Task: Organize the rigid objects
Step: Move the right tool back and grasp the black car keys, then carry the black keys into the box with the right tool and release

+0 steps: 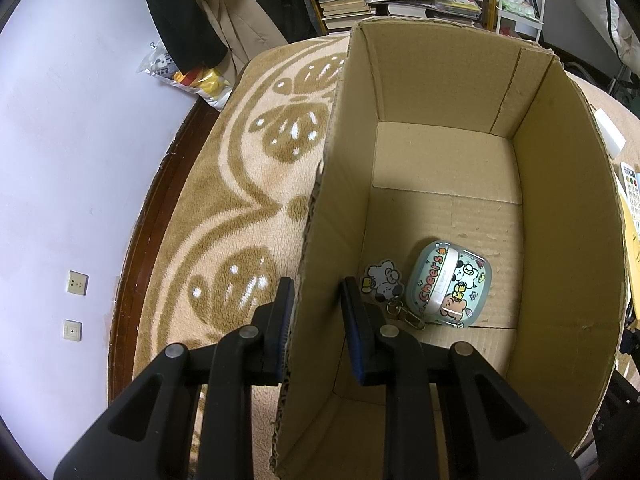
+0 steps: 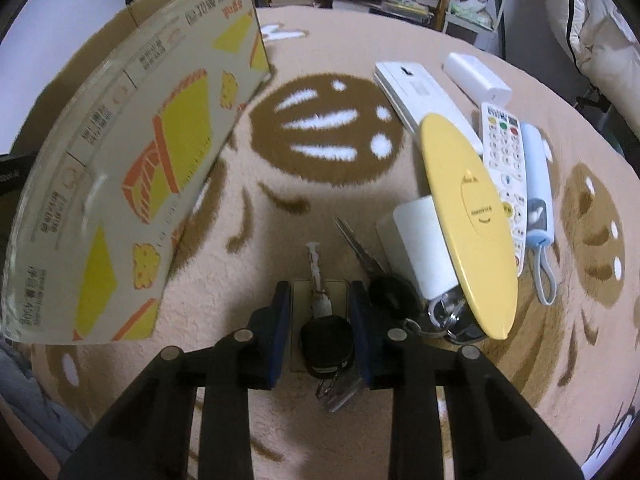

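My left gripper (image 1: 317,284) is shut on the left wall of an open cardboard box (image 1: 440,80) standing on the rug. On the box floor lie a mint cartoon-print case (image 1: 448,284) and its flat charm (image 1: 382,280). In the right wrist view my right gripper (image 2: 319,290) points down at a key bunch (image 2: 326,340) with a black fob. The bunch rests on a beige tag (image 2: 300,292). The pads sit against the tag and fob on both sides. The box's printed outer side (image 2: 140,160) stands to the left.
Right of the keys lie a second black fob (image 2: 388,296), a white cup (image 2: 424,248) under a yellow disc (image 2: 468,216), a white remote (image 2: 504,160), a light blue tube (image 2: 536,184) and two white devices (image 2: 416,88). Bookshelves stand behind the rug (image 1: 256,184).
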Available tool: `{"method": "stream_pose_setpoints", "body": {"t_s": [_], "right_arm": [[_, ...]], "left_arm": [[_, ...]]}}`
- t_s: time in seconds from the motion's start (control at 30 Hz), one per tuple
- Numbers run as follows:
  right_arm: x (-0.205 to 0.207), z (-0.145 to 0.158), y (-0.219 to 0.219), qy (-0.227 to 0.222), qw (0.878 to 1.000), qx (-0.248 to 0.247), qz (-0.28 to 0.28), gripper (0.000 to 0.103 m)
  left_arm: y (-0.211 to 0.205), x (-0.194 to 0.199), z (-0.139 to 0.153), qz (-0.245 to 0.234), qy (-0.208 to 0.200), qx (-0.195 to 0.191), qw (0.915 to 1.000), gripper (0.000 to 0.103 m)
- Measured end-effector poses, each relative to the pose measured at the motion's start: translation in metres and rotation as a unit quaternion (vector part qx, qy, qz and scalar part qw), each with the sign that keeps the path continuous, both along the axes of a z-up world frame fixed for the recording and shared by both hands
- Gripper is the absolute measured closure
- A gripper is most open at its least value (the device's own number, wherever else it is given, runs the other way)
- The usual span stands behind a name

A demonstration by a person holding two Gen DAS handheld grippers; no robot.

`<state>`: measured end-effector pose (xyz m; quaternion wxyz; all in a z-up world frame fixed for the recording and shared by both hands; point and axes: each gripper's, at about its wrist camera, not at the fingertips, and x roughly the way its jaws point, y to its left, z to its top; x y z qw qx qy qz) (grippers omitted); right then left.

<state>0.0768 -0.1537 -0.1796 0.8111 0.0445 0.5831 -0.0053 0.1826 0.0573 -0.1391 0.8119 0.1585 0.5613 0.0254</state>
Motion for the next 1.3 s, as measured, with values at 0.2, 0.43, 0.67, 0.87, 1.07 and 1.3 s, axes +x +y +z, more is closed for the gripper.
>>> {"method": "stream_pose_setpoints", "body": {"t_s": [0.2,0.43,0.67,0.87,1.07,1.3], "right_arm": [[0.005,0.022,-0.002,-0.034,0.999,0.027,-0.004,0.073],[0.012,0.046,-0.006,-0.073,0.996,0.051,-0.011,0.073],[0.011,0.070,-0.001,-0.117,0.991,0.057,-0.003,0.073],[0.016,0.102,-0.001,-0.170,0.983,0.068,-0.001,0.073],[0.019,0.139,0.011,-0.222,0.973,0.067,0.024,0.073],[0.018,0.155,0.031,-0.252,0.963,0.079,0.055,0.073]], "left_arm": [[-0.002,-0.002,-0.001,-0.002,0.000,0.006,1.0000,0.080],[-0.006,-0.004,-0.002,-0.005,-0.001,0.019,0.9998,0.079],[-0.008,-0.005,-0.002,-0.008,-0.002,0.025,0.9996,0.079],[-0.008,-0.004,-0.003,-0.007,-0.001,0.025,0.9997,0.079],[-0.007,-0.004,-0.003,-0.002,0.000,0.022,0.9997,0.079],[-0.006,-0.003,-0.004,-0.001,0.000,0.023,0.9997,0.079]]}}
